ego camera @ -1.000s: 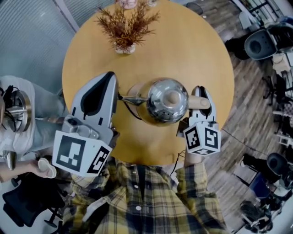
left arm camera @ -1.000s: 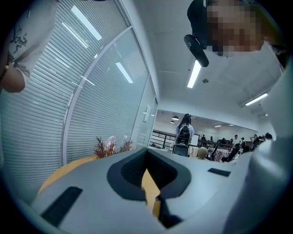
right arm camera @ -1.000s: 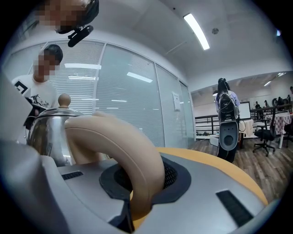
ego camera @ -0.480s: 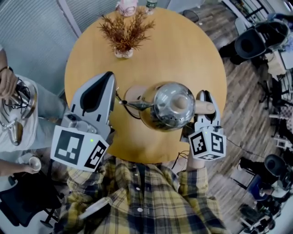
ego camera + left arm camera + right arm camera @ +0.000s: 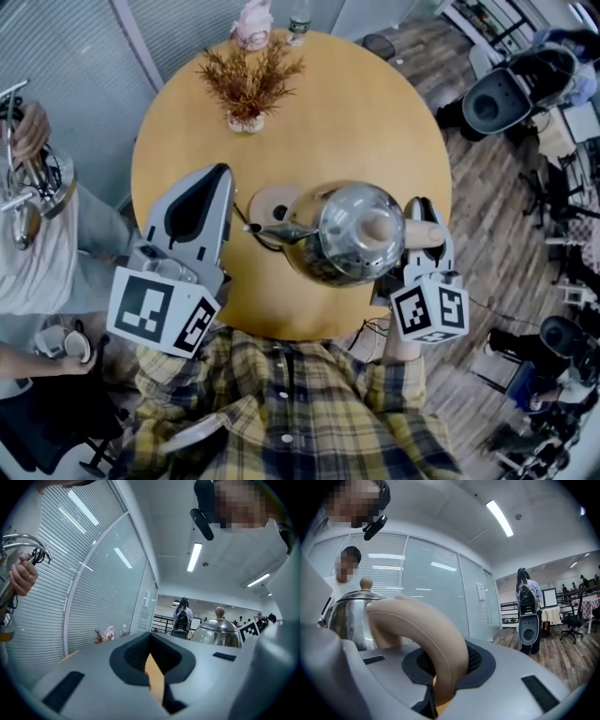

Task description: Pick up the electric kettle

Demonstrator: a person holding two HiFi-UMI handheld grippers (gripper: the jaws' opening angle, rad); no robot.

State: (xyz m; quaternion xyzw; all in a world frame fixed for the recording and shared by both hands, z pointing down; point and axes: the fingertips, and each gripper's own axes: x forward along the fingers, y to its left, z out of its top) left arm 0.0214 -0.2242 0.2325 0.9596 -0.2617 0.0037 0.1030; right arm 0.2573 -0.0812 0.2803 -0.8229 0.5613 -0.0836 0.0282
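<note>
**First:** Above the near half of the bench, that's where the electric kettle is, carried by its tan handle and, as far as I can judge, clear of its round base.

**Second:** Which gripper has it?

**First:** The right gripper. Its jaws are clamped on the handle loop, one on each side, and the steel body hangs out to the left of that grip.

**Second:** So the load sits off to one side?

**First:** Yes. The kettle's long line runs from handle to spout, straight across in front of the person. The handle is at the right gripper and the spout tip is aimed at the left gripper. Everything heavy lies beyond the jaws, so I'd guess it wants to dip spout-down if the hold slackens.

**Second:** And the left one?

**First:** Holding nothing. Its jaws are drawn together with only a thin slit between them. It hovers just beside the spout, not touching it from what I can see. It's the nearer one to the body if a steadying touch is wanted.

**Second:** Anything in the way?

**First:** The base lies under the spout end, and the dried plant stands well apart at the far edge
</note>
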